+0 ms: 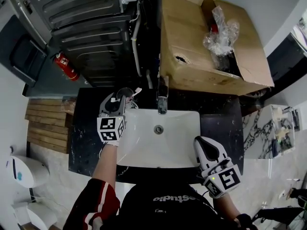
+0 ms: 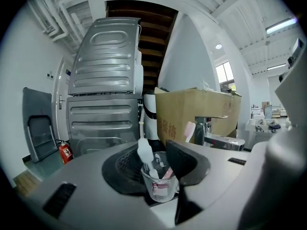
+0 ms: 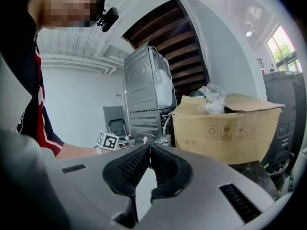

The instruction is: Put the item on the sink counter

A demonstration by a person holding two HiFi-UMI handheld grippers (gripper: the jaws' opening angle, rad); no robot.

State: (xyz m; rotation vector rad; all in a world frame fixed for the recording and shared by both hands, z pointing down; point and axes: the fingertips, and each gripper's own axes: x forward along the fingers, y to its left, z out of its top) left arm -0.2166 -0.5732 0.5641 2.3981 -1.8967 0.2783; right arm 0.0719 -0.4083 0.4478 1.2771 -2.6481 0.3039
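Note:
A clear glass cup point(image 2: 160, 183) with a white toothbrush point(image 2: 144, 152) and a pink toothbrush point(image 2: 190, 131) in it stands between the jaws of my left gripper point(image 2: 156, 163). The jaws stand apart on either side of the glass, and I see no pad pressing on it. In the head view the cup point(image 1: 126, 93) is on the black sink counter point(image 1: 86, 128), at the back left corner of the white basin point(image 1: 144, 147), with the left gripper point(image 1: 121, 98) around it. My right gripper point(image 1: 203, 144) hovers at the basin's front right, shut and empty; its tips point(image 3: 150, 146) meet.
A chrome faucet point(image 1: 162, 99) rises behind the basin. Behind it sits a big cardboard box point(image 1: 192, 47) with plastic wrap inside. A grey metal machine point(image 1: 86, 28) and a red fire extinguisher point(image 1: 64, 66) stand at the back left.

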